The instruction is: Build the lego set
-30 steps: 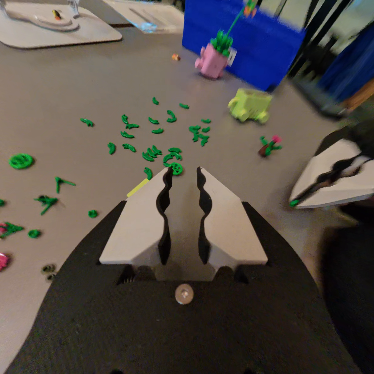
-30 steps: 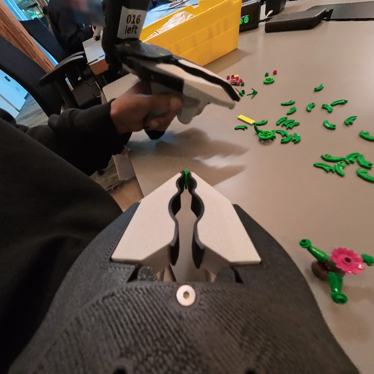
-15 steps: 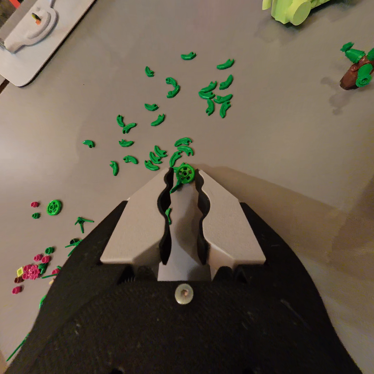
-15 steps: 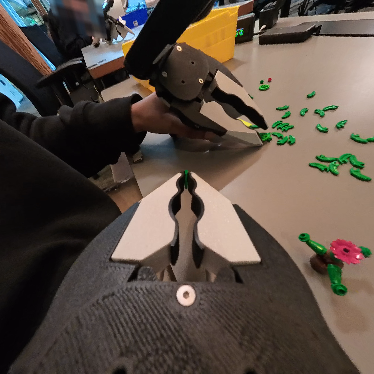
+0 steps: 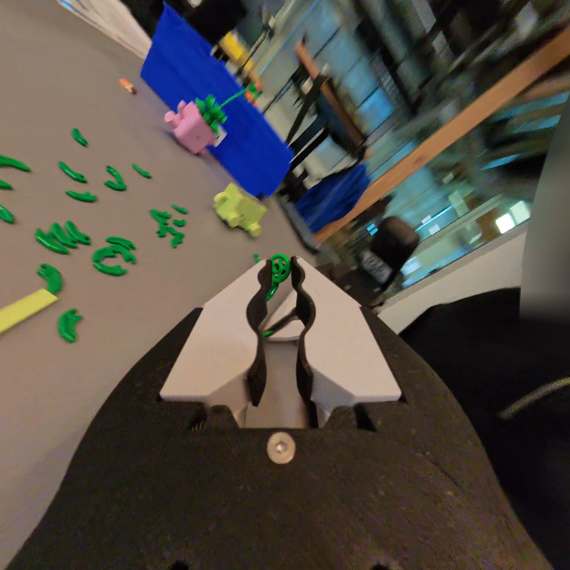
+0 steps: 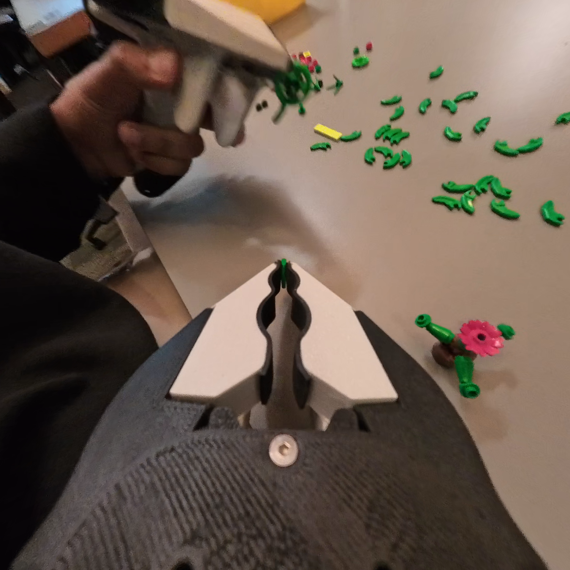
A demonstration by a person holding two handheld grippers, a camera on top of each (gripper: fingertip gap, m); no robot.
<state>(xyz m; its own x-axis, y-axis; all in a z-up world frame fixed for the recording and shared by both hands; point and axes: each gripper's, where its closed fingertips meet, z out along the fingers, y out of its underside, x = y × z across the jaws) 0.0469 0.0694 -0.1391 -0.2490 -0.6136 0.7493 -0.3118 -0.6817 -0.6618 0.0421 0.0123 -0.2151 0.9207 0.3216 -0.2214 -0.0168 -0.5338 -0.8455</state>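
My left gripper (image 5: pixel 280 267) is shut on a green wheel-shaped piece (image 5: pixel 280 267) with a leaf hanging from it, lifted off the grey table (image 5: pixel 92 354). The right wrist view shows that gripper (image 6: pixel 285 66) in a hand, the blurred green piece (image 6: pixel 291 84) at its tip. My right gripper (image 6: pixel 283 271) is shut on a thin green piece (image 6: pixel 283 273), held above the table edge. Several loose green leaves (image 6: pixel 388 148) lie scattered on the table. A small build with a pink flower and green stems (image 6: pixel 462 345) lies to the right of my right gripper.
A pink pot with a green plant (image 5: pixel 194 126) and a lime-green pot (image 5: pixel 239 209) stand at the far side by a blue bin (image 5: pixel 216 101). A flat yellow piece (image 5: pixel 24 308) lies at left. Small red and green bits (image 6: pixel 308 61) lie farther off. A yellow bin (image 6: pixel 277 9) stands behind.
My left gripper came down over the green wheel piece, shut on it and lifted it off the table, tilting. My right gripper has kept hold of its thin green piece.
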